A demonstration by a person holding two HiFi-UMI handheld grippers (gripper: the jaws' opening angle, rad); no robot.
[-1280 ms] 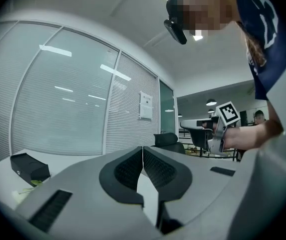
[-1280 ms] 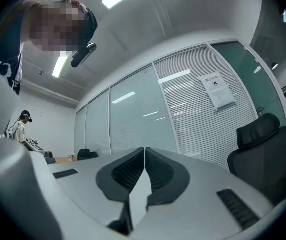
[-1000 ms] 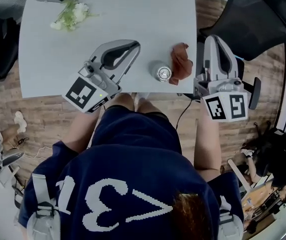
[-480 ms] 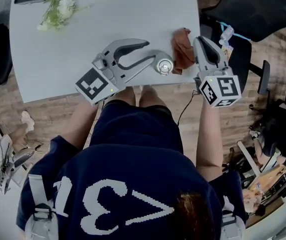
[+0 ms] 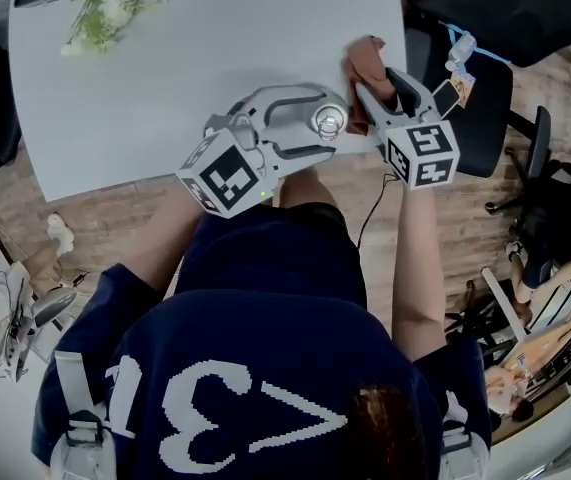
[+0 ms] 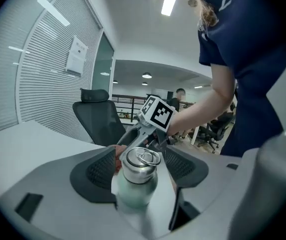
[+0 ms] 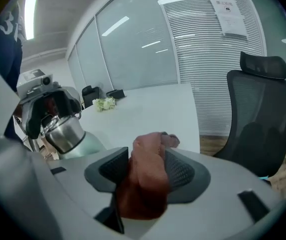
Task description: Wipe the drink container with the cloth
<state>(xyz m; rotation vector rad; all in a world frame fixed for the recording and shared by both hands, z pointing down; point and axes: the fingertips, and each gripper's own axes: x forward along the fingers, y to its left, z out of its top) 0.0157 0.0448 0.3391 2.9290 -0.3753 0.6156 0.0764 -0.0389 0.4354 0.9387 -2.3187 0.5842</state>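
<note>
Upright pale-green bottle with steel cap [image 6: 136, 184] stands between the left gripper [image 6: 140, 156] jaws, and the rust-brown crumpled cloth [image 7: 144, 184] lies between the right gripper [image 7: 147, 159] jaws. Both pairs have just been opening wide and clamp nothing.

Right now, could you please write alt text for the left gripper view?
The left gripper, its jaws just opened, straddles a pale green drink bottle with a steel ring cap on the white table; the pads do not appear to press it.

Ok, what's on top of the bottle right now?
A shiny metal cap with a ring on it closes the bottle. Nothing else sits on top. The cap hides whatever is inside.
</note>
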